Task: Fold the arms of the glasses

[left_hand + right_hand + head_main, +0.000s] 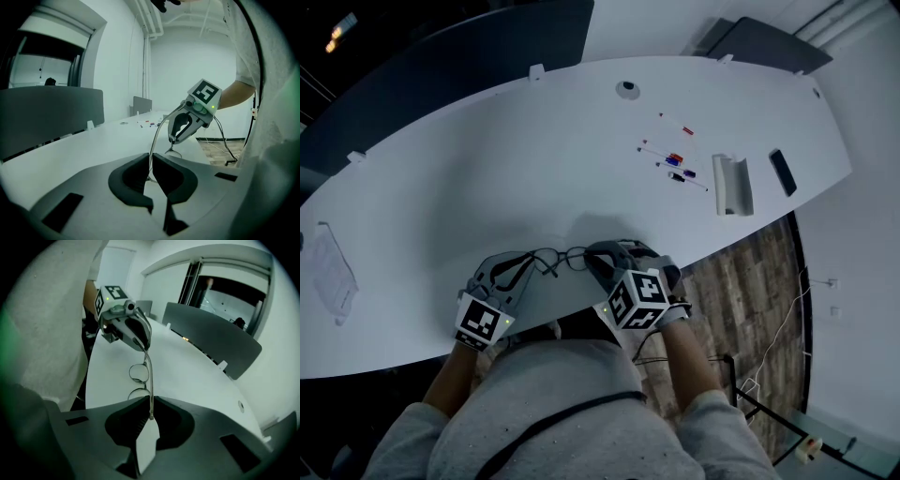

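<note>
Glasses (551, 260) sit over the near edge of the table (581, 141), strung between my grippers. My left gripper (151, 164) is pinched on the thin frame wire, and my right gripper (151, 411) is narrowed onto an arm's tip. The fold looks to be in hand — next I'd swing that arm toward the lenses, gently.

- Near edge: glasses (547, 259) bridge the gap between left claw (517, 270) and right claw (596, 259)
- Middle of the surface (487, 178) beyond lies open
- Right end: pens (673, 159), white tray (732, 184) and dark phone (782, 172) clustered
- Left edge: pale sheet (334, 272)
</note>
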`<state>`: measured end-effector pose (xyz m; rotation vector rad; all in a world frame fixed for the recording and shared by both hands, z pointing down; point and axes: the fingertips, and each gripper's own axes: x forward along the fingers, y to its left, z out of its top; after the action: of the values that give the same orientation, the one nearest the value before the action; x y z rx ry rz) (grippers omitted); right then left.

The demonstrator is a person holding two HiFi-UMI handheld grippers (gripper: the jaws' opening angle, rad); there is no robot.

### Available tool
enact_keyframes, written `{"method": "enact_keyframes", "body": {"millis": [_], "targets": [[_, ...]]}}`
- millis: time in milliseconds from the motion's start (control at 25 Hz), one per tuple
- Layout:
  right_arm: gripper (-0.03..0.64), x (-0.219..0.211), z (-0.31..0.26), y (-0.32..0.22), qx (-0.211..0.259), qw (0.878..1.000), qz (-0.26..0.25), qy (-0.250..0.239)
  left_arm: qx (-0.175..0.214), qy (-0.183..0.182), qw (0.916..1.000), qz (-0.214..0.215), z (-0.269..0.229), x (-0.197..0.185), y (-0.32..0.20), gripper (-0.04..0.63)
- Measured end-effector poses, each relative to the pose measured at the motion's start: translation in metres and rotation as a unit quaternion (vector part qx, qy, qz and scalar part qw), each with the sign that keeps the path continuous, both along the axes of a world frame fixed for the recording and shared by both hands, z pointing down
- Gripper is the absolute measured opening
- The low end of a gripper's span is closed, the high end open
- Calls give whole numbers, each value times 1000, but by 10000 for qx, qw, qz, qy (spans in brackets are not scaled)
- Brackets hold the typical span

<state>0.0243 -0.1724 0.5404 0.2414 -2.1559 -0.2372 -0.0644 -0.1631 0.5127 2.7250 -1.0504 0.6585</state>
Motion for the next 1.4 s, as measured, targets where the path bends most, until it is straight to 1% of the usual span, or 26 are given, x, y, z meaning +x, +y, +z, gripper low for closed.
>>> {"method": "enact_keyframes", "body": {"millis": [80,160,400,560,760,840,960,1040,1160,1280,1400], "targets": [[37,-4,4,-1,169,9989,-174,402,-7,4,10000,-5,0,0,0,34],[37,-7,6,-4,286,9967,-283,705,-8,-4,10000,-8,-1,-1,1,34],[37,-14,15,-7,524,9876,-589,1355,6,-39,10000,13,-1,-2,5,34],[37,-21,18,-6,839,9763,-904,1776,-11,13,10000,-22,-2,-2,8,34],[37,-22,23,-10,1535,9544,-1259,2228,-25,42,10000,12,-1,0,12,34],[37,-21,24,-9,1620,9501,-1340,2306,-28,47,10000,17,-1,2,13,34],[37,-20,26,-8,1628,9510,-1347,2257,-39,44,10000,-7,-1,3,14,34],[37,-20,25,-9,1565,9575,-1215,2094,-44,40,10000,-30,-1,3,14,34],[37,-22,22,-10,1350,9741,-868,1592,-57,57,9999,-87,-2,1,13,34],[37,-20,19,-7,912,9903,-446,952,-70,44,9998,-158,-2,-1,11,32],[46,-14,15,-4,457,9979,-56,456,-77,0,9998,-191,-1,-2,9,31]]}}
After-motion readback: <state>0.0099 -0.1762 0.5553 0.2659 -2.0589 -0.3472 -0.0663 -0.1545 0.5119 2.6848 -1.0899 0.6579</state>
